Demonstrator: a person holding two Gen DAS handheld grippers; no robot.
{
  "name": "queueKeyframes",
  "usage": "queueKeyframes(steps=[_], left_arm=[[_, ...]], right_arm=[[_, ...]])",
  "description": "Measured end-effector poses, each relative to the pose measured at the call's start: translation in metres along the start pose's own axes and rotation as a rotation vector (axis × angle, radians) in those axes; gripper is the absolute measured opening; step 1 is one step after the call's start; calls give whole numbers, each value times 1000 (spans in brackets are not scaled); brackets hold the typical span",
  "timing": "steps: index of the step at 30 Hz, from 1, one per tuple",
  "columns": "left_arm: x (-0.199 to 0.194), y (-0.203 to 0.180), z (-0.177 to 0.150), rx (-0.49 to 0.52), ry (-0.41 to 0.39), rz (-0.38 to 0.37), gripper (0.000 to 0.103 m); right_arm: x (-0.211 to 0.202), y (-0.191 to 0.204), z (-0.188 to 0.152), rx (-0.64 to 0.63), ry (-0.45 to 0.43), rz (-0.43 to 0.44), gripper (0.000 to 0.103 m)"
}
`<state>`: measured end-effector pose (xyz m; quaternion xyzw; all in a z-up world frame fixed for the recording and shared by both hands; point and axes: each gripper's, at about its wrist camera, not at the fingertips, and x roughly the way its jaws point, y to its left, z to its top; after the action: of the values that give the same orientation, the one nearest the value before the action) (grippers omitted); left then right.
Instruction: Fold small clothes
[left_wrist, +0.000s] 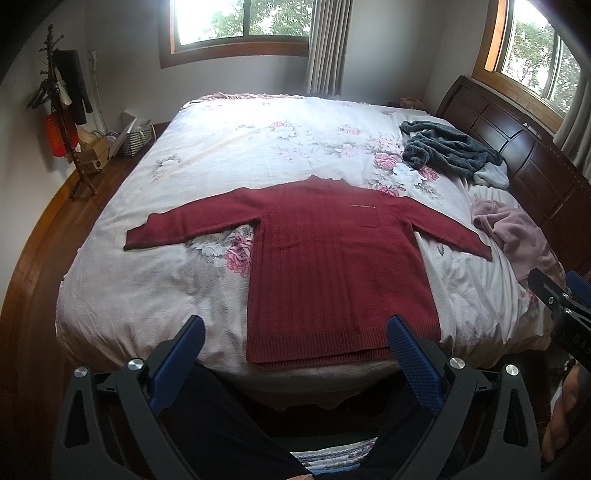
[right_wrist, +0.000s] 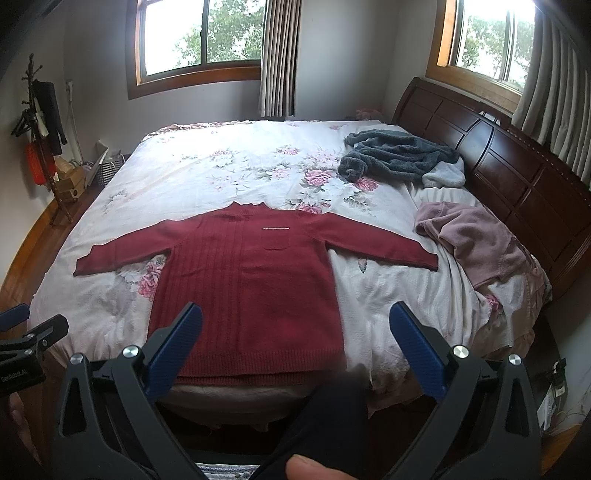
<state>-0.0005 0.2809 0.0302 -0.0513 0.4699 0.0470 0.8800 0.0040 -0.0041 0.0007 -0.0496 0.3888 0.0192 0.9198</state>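
Both tongs (left_wrist: 295, 334) (right_wrist: 295, 319) apparently wide open, empty.

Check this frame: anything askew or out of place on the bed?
The red sweater lies flat, sleeves spread. Only the grey fleece and pink garment sit crumpled near the headboard, unfolded.

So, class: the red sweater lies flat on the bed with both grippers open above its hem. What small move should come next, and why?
Probably reach the left gripper to the left sleeve to fold it across the body. The sweater is already spread flat, sleeves out, and both grippers, the right gripper too, are open and empty.
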Motion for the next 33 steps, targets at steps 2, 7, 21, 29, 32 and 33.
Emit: queueKeyframes(steps=[2,7,21,29,32,33], left_arm=[[0,0,2,0,0,0,99],[1,-2,1,0,-2,-1,99],[-3,2,6,1,-7,-2,99],[1,0,4,-4,-5,-1,99],[4,-2,2,1,-34,-8,99],[7,-2,1,8,-49,-14,99]], right_arm=[[1,1,1,0,0,1,100],[-5,15,7,-3,-7,1,100],[-6,15,5,0,-13,3,100],[-5,14,5,1,-9,2,100],[3,11,5,1,-4,-1,100],[6,9,6,0,-6,-4,100]])
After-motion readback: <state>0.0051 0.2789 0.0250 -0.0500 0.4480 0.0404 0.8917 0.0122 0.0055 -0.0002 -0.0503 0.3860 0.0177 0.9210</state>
